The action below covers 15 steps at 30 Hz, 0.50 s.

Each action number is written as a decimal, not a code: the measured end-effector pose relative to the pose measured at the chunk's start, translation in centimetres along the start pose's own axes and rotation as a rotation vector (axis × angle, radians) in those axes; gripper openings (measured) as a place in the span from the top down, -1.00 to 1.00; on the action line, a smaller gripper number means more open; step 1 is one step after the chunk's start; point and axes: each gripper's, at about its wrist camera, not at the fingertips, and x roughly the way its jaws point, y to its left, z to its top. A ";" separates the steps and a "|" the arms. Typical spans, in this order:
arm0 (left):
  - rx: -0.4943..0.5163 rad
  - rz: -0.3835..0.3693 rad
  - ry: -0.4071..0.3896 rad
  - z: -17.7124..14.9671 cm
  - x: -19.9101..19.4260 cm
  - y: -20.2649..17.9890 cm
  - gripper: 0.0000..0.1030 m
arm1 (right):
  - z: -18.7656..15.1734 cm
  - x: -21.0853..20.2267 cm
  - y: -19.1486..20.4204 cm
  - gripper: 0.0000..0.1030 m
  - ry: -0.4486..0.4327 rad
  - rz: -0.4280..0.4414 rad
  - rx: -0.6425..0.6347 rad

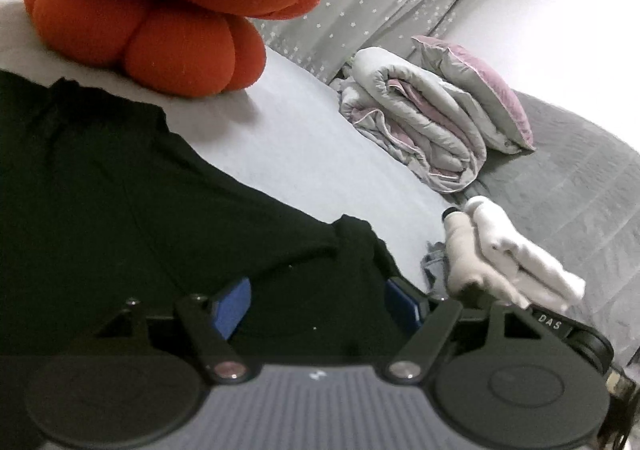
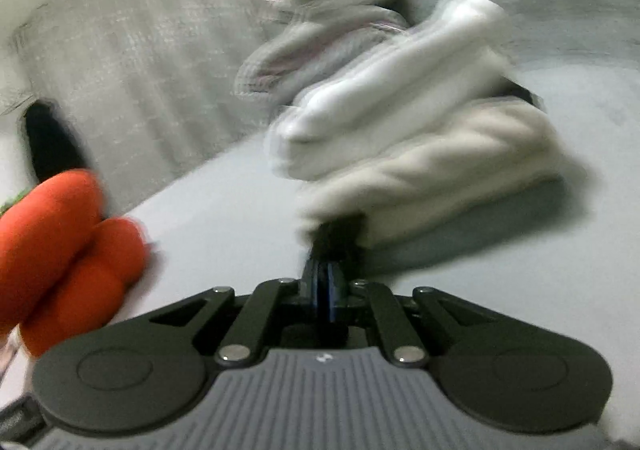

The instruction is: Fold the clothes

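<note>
Left gripper [image 1: 320, 302]: blue pads stand well apart, and the black garment [image 1: 120, 210] drapes across them, so it's carried on the fingers rather than pinched.
Right gripper [image 2: 326, 290]: jaws drawn together on a dark scrap of cloth, right against the folded stack; whether that scrap belongs to the black garment, I cannot tell.
Where the garment is: spread over the bed [image 1: 304, 154] near its front edge, just below the red cushion [image 1: 160, 10].
Risk one: with the left side loose, any lift and the black cloth slides off and the fold collapses.
Risk two: the right wrist view is smeared with motion, so that gripper looks to be moving fast beside the folded stack [image 2: 420, 138]; a snag could topple it.
Count: one black garment, one red cushion, one rolled duvet [image 1: 416, 122], one pillow [image 1: 480, 90].
Stack count: a white piece on a beige one at least, with perhaps something blue beneath.
</note>
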 end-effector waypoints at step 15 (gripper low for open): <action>-0.237 -0.197 0.012 0.9 0.0 3.3 -0.50 | -4.8 0.2 9.1 0.71 0.331 0.493 -0.526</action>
